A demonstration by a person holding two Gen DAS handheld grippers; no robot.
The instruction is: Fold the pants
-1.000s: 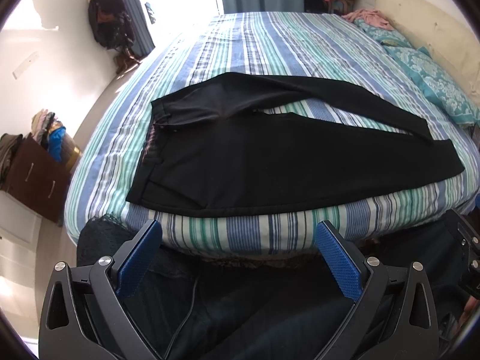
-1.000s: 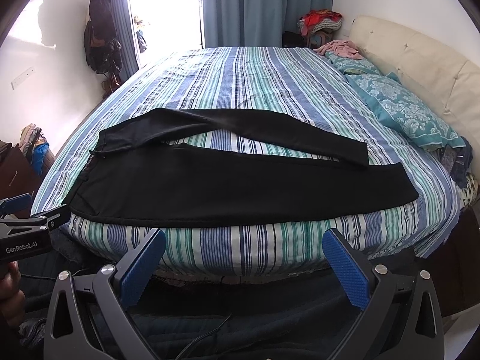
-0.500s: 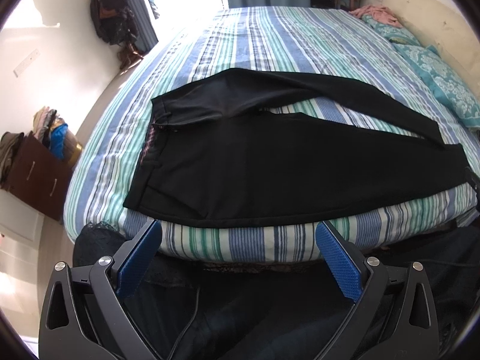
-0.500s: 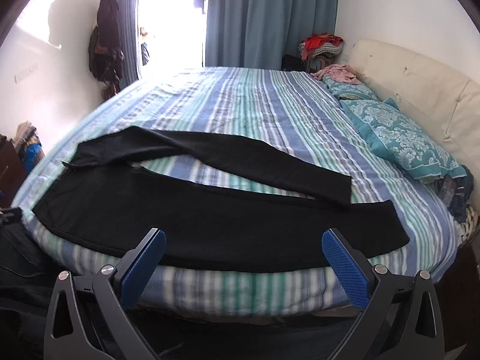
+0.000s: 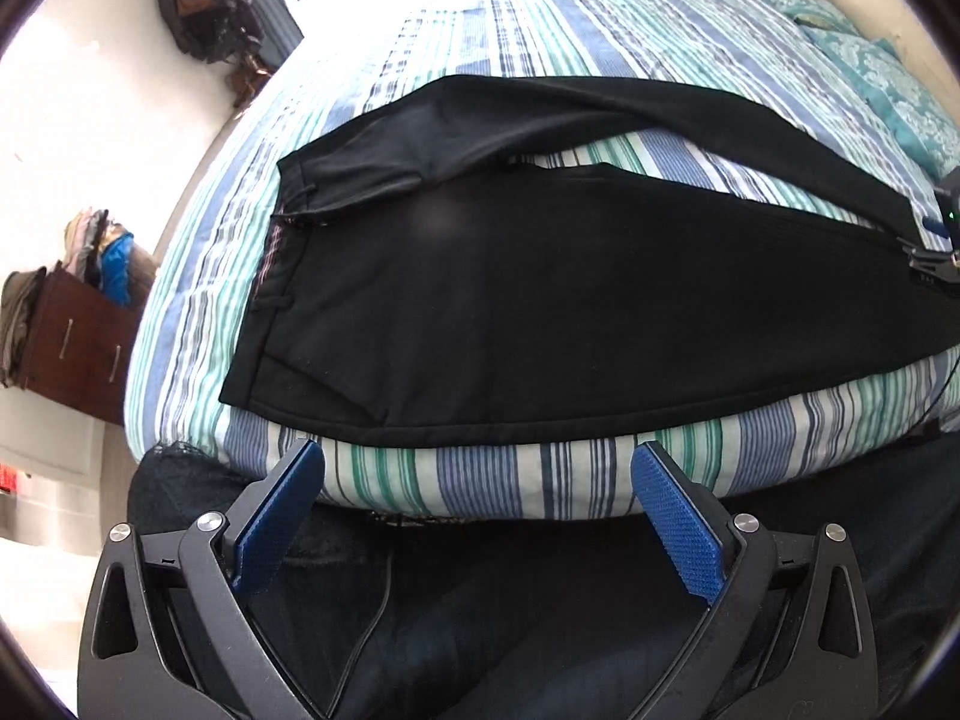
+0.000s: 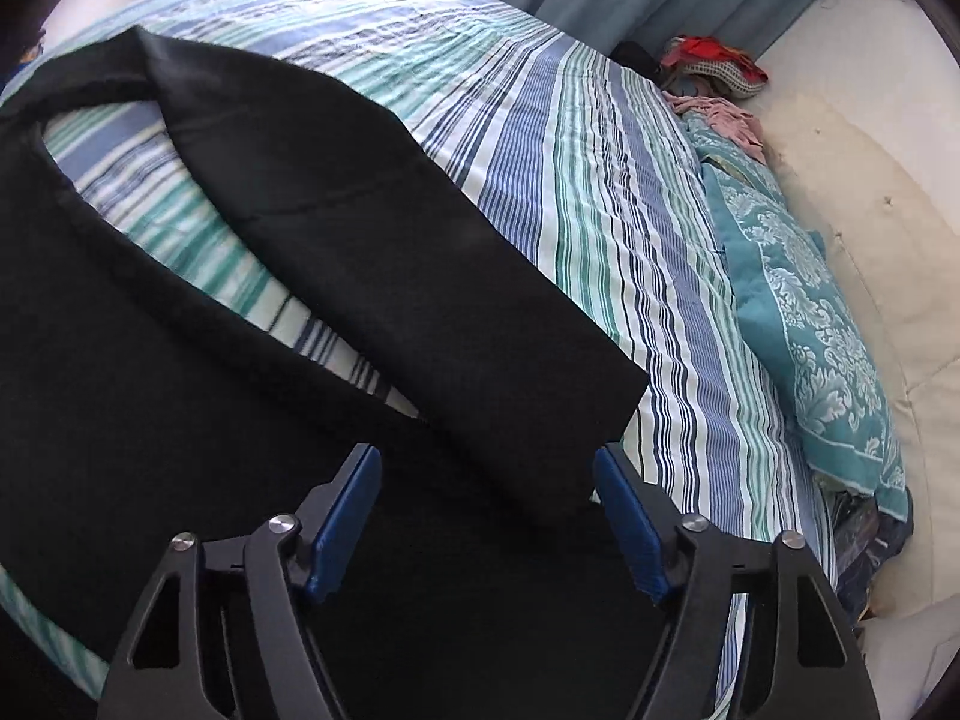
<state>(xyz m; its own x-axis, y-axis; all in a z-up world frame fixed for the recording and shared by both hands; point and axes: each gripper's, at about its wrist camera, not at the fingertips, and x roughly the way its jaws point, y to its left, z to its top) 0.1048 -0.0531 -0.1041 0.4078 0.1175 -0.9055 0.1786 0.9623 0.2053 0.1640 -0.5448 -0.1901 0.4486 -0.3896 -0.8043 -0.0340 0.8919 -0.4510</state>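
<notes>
Black pants (image 5: 540,300) lie spread flat on the striped bed (image 5: 540,30), waistband to the left, legs running right, the far leg angled away from the near one. My left gripper (image 5: 477,474) is open and empty, just off the bed's near edge below the waist end. My right gripper (image 6: 486,480) is open and empty, low over the leg ends, its jaws either side of the far leg's hem (image 6: 576,420). The right gripper's tip shows at the left wrist view's right edge (image 5: 942,252).
Teal patterned pillows (image 6: 810,300) and a cream headboard (image 6: 870,210) lie on the right. A pile of clothes (image 6: 714,66) sits beyond the bed. A brown dresser (image 5: 72,336) with stacked clothes stands left of the bed. Dark fabric (image 5: 480,600) lies under my left gripper.
My right gripper has moved forward and down over the bed to the leg ends, and its jaws have narrowed a little. My left gripper has moved closer to the bed's near edge.
</notes>
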